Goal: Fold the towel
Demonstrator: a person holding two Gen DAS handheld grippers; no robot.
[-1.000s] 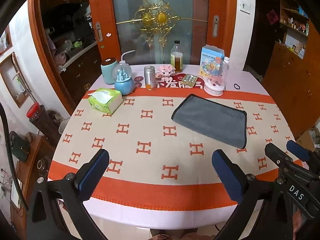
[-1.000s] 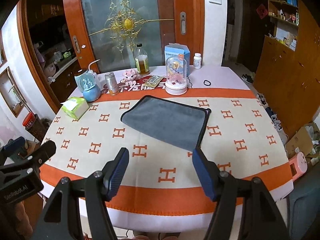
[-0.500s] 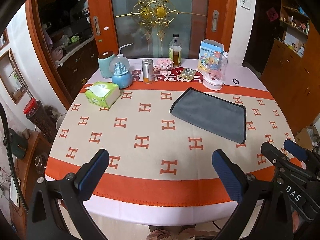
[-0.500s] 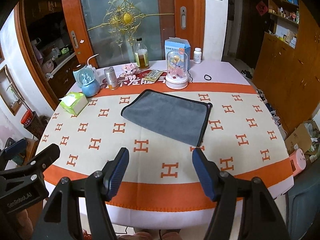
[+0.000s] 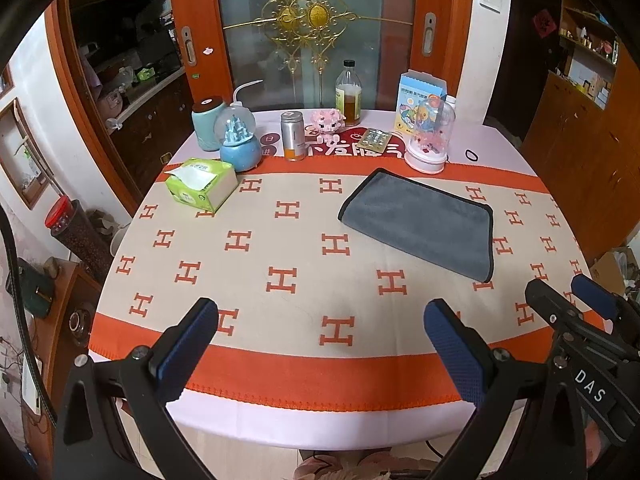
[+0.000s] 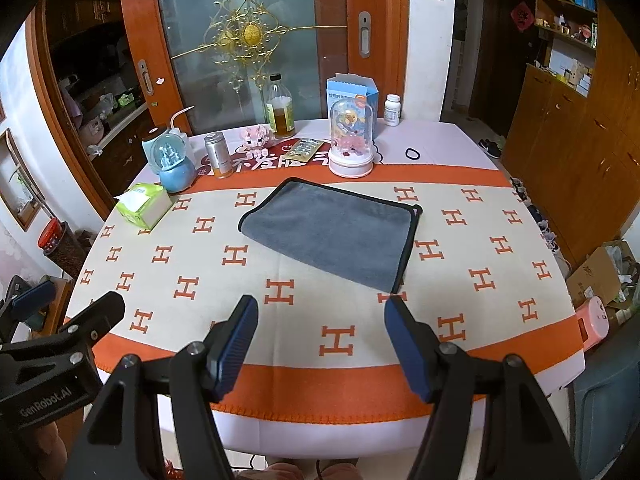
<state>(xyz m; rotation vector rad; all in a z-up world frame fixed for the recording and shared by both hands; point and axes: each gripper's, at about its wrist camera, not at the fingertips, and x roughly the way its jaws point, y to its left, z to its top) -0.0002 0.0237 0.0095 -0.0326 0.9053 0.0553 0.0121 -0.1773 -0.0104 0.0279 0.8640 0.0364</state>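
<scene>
A grey towel with black edging (image 5: 420,222) lies flat and folded on the round table's orange and cream cloth (image 5: 280,248), right of centre; it also shows in the right wrist view (image 6: 336,232). My left gripper (image 5: 320,316) is open and empty, held above the table's near edge, well short of the towel. My right gripper (image 6: 320,312) is open and empty, also near the front edge, just short of the towel's near corner. The right gripper also shows at the left wrist view's right edge (image 5: 576,300).
Along the table's back stand a green tissue box (image 5: 202,184), a blue snow globe (image 5: 240,140), a metal can (image 5: 293,135), a glass bottle (image 5: 349,98), a domed ornament (image 5: 430,136) and a blue carton (image 5: 420,96). A glass door is behind, wooden cabinets (image 6: 576,128) on the right.
Both grippers have drawn back and up from the table, so the table and towel look a little farther away. The towel has not moved. Both stay open.
</scene>
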